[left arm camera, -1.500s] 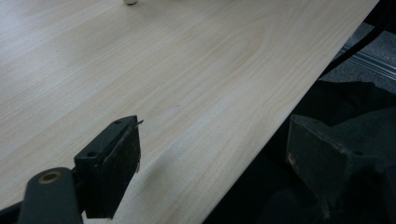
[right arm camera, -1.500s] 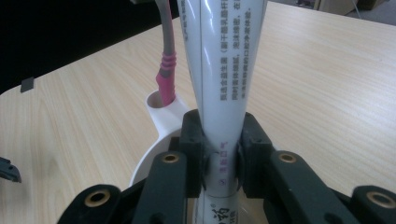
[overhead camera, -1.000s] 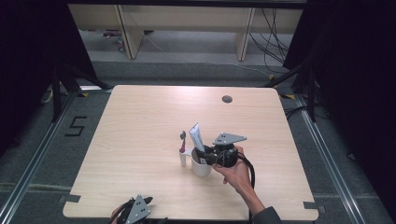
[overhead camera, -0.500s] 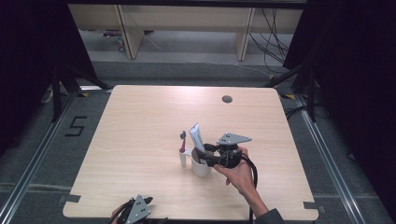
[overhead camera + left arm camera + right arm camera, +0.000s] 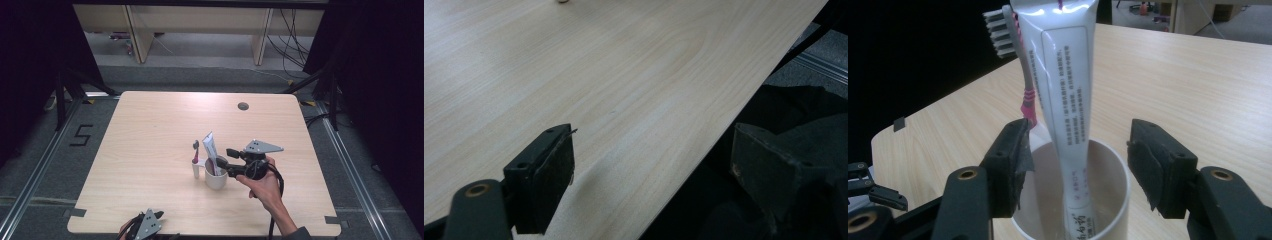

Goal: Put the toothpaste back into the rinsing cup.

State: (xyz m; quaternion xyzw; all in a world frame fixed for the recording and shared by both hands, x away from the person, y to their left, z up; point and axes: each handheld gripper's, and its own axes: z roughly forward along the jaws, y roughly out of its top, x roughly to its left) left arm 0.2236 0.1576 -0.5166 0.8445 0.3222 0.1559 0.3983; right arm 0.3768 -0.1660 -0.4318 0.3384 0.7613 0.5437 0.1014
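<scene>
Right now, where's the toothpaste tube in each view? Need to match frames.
High view: toothpaste tube just below centre, standing tilted in the white cup.
Right gripper view: toothpaste tube at upper centre, rising out of the white cup.
Left gripper view: wooden table and its edge at the right.
Shared landmark: the wooden table, with the same pale grain in all three.
</scene>
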